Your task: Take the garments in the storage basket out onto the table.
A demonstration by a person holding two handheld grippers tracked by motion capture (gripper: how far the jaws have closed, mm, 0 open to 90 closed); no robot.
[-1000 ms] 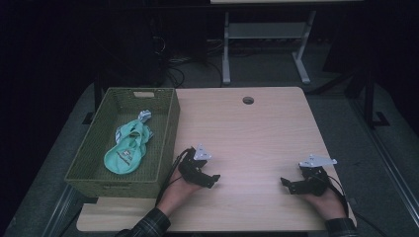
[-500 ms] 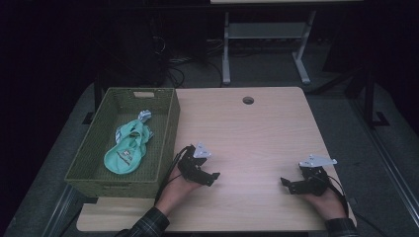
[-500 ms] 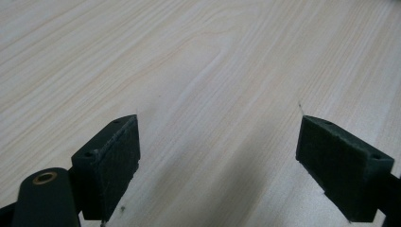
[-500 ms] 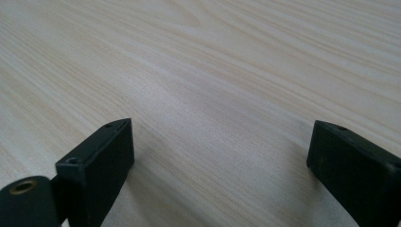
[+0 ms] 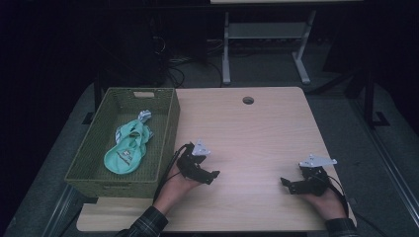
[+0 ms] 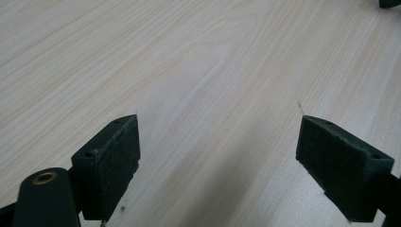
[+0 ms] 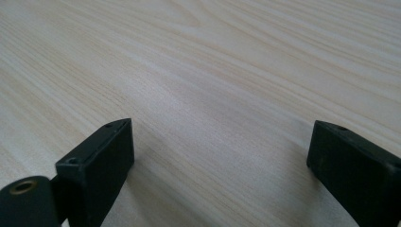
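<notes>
Mint-green cloth lies bunched in the woven basket at the left edge of the wooden table, a little toward its near end, touched by neither tool. On the near half of the table a person rests both hands. The left gripper, just right of the basket's near corner, and the right gripper, near the table's right edge, sit well apart from each other. Each points toward the middle of the table.

The left gripper view shows its two black jaws spread wide over bare wood grain, with nothing between them; the right gripper view shows the same, jaws wide apart and empty.

Judged from how things lie, either the cloth has been put away and the hands are at rest, or nothing has begun and the cloth is yet to be lifted out; the frames do not settle which. No reach toward the basket is under way.

Against the frames from a second and half a second earlier, little differs: basket, cloth and both hands hold the same places.
</notes>
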